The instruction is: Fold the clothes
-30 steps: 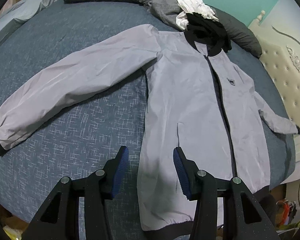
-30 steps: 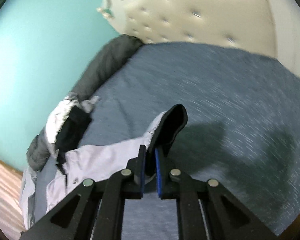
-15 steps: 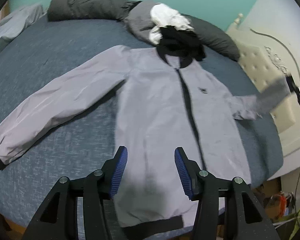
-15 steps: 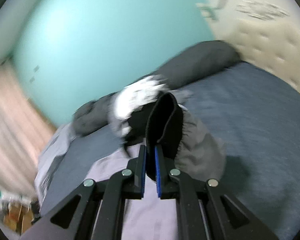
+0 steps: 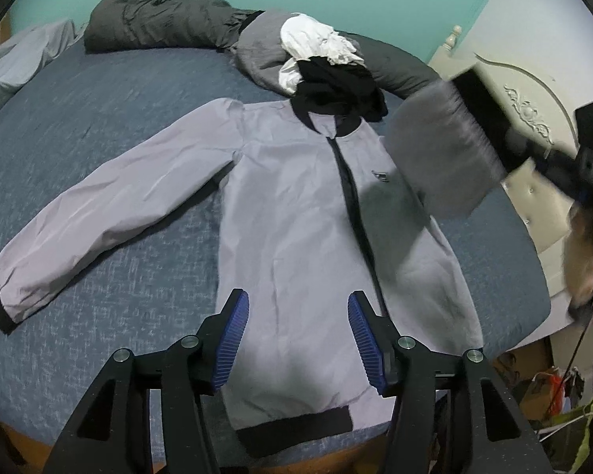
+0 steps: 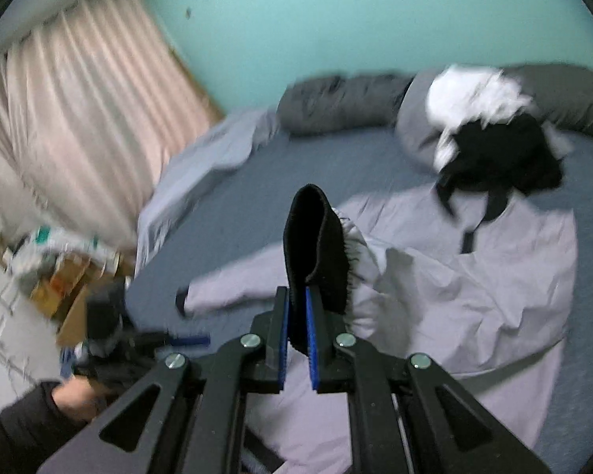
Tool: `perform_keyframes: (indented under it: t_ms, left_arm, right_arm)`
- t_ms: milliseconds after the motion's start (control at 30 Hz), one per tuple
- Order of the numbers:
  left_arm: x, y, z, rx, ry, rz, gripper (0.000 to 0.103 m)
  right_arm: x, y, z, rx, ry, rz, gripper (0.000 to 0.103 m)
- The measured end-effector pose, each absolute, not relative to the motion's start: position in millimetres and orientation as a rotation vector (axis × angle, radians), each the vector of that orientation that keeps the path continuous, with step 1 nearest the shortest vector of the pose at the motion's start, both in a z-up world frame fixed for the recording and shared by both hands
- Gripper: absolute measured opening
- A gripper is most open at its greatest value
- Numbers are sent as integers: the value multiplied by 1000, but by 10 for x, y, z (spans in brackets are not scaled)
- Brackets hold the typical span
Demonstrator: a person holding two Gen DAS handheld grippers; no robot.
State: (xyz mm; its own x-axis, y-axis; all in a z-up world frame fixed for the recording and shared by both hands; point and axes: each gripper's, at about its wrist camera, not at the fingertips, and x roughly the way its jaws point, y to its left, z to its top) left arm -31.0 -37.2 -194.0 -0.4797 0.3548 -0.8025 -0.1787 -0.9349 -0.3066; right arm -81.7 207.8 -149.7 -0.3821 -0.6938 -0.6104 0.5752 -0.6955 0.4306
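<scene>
Bed (image 5: 99, 126) fills frame, jacket (image 5: 296, 217) flat at centre. Right gripper (image 6: 296, 339) clamps cuff (image 6: 316, 252), sleeve (image 5: 435, 158) lifted at right, likely to fold inward. Left gripper (image 5: 298, 339) jaws apart, empty, over hem.

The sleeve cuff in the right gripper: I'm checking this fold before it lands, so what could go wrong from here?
1. The right gripper pinches only the black cuff at its edge; it might slip free mid-swing.
2. The left gripper hovers open above the jacket, pinning nothing, so the body may drag or wrinkle.
3. The black garment overlaps the collar and could catch the sleeve as it lands.
</scene>
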Motion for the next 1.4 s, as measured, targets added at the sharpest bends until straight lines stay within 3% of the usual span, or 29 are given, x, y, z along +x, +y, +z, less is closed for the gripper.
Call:
perform_keyframes:
  t_ms: [333,367,500,567,833,967,1133,1400]
  left_arm:
    - [-263,-482,-2143,-1444,-283,2429,57]
    - [-270,-469,-2164,-1449,-283,2423,57]
    - [-306,-393,-2244,-1461,-282,2402,57]
    - [-324,-344,-2283,-1464,-285,2389,57]
    - [-400,-92,-2497,-1501,-261,2328,57]
    - [-494,17,-2586,-1498,-263,2330,57]
    - [-612,153,-2697,-1495,-266,2332,57]
    - [-927,341,-2865,-1447,-343,2350,57]
  right_arm:
    - [-720,1665,-2635,1300,-104,-2021,11]
    - [-706,1693,-2662,1304,-104,-2018,11]
    - [-702,1879,-2659,1283,-113,-2036,30]
    - [-757,2085,-2615,1266,-149,-2062,35]
    - [-999,3116,-2559,1315,-221,-2281,37]
    - [-1046,3596,-2576,1327,-222,-2396,46]
    - [-1181,4278,-2674,1382,-302,-2541,46]
    - [-1463,4536,-2956,1477,-213,-2581,46]
